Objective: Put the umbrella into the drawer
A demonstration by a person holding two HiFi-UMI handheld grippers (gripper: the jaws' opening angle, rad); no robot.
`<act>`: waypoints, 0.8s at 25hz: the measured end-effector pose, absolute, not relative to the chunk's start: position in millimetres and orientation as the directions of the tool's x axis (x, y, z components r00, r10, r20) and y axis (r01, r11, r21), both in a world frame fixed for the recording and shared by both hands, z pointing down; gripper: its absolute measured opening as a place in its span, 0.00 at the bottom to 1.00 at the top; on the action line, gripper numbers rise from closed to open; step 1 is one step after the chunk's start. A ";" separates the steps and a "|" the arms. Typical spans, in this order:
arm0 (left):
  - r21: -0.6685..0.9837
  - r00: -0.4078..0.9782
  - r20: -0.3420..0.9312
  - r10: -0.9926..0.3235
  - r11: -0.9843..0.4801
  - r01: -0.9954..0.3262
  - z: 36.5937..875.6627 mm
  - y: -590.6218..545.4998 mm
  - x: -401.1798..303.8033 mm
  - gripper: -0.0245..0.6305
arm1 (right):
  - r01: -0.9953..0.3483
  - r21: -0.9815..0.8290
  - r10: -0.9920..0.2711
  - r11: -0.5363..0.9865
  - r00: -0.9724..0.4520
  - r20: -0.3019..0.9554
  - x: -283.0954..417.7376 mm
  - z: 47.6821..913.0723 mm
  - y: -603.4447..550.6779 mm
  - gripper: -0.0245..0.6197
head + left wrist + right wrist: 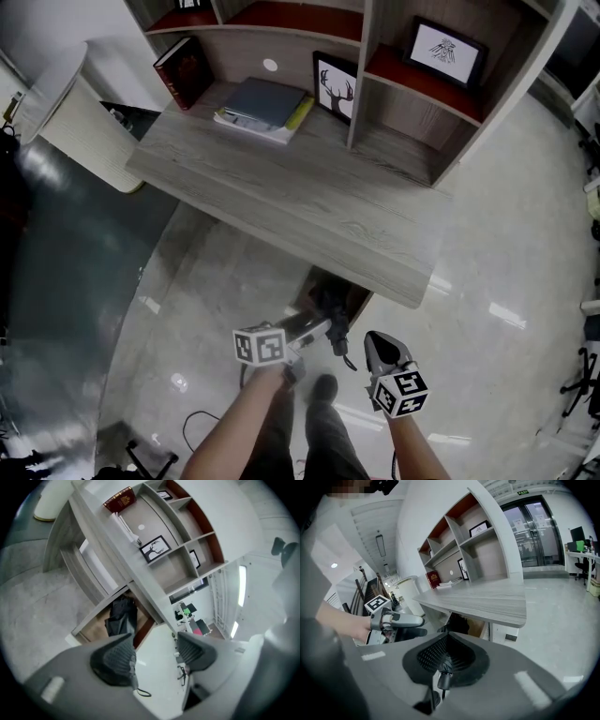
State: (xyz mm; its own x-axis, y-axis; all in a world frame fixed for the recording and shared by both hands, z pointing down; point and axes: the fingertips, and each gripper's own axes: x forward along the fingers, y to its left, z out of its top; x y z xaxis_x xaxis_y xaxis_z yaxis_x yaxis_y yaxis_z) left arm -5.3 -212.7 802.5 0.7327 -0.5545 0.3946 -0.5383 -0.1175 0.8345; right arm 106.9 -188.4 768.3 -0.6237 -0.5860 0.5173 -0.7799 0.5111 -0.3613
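Beneath the wooden surface (281,202), leaving the black folded umbrella (121,616) lying inside the open drawer (91,627), holding the left tool (154,640) spread and empty and the right tool (446,641) pinched closed, likely clearing room for shutting it.
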 end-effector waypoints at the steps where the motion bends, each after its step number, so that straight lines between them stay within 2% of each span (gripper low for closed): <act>1: 0.832 0.732 0.395 -0.555 -0.121 -0.541 797.1 -208.1 -4.6 0.49 | -0.779 -0.360 -0.584 0.513 -0.625 0.519 108.2 764.5 -185.3 0.04; 4: 0.832 0.722 0.392 -0.569 -0.114 -0.542 769.3 -192.7 -5.4 0.48 | -0.773 -0.364 -0.582 0.519 -0.632 0.513 110.8 739.1 -173.7 0.04; 10: 0.819 0.724 0.365 -0.585 -0.169 -0.549 680.9 -160.4 -6.6 0.32 | -0.766 -0.381 -0.598 0.518 -0.643 0.479 111.8 662.1 -150.5 0.04; 13: 0.799 0.713 0.387 -0.585 -0.173 -0.576 648.4 -140.0 -13.6 0.28 | -0.749 -0.400 -0.587 0.528 -0.662 0.466 111.2 628.6 -138.2 0.04; 20: 0.762 0.697 0.347 -0.628 -0.244 -0.600 550.1 -94.8 -50.1 0.17 | -0.736 -0.404 -0.600 0.543 -0.676 0.427 100.7 543.6 -96.1 0.04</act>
